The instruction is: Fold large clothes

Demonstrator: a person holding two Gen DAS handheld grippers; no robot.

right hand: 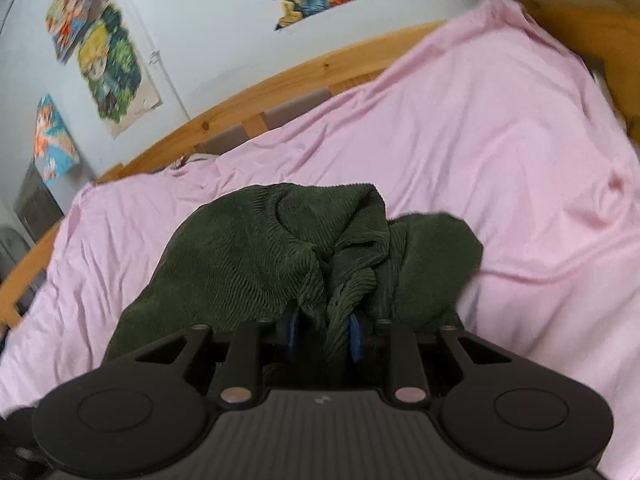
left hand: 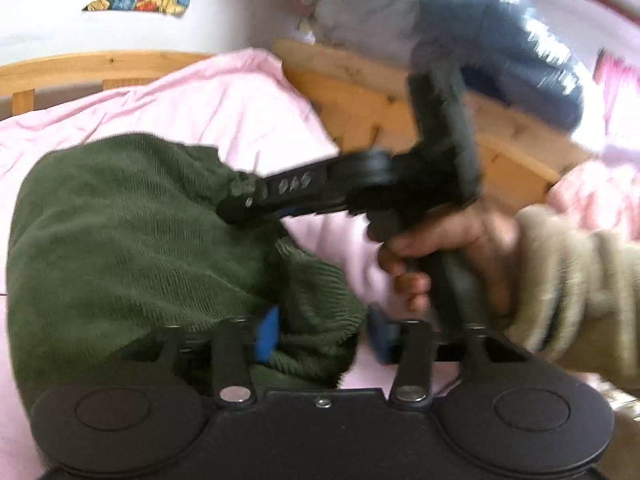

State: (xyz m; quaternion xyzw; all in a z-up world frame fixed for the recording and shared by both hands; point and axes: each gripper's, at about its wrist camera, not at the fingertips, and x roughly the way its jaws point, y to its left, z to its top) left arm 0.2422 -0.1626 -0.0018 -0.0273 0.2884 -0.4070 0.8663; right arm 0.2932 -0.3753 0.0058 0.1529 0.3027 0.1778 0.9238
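Observation:
A dark green ribbed knit garment (left hand: 132,236) lies bunched on the pink bedsheet (left hand: 224,104). My left gripper (left hand: 324,336) is open, with a fold of the garment lying between its blue pads (left hand: 266,330). My right gripper (right hand: 323,334) is shut on a gathered fold of the same garment (right hand: 256,256). In the left wrist view the right gripper (left hand: 240,200) is seen from the side, its tips buried in the green cloth, held by a hand (left hand: 444,252) in a beige sleeve.
A wooden bed frame (right hand: 256,88) runs round the far edge of the mattress. Colourful posters (right hand: 108,60) hang on the pale wall behind. Patterned clothing and dark bundles (left hand: 500,40) lie beyond the frame at the right.

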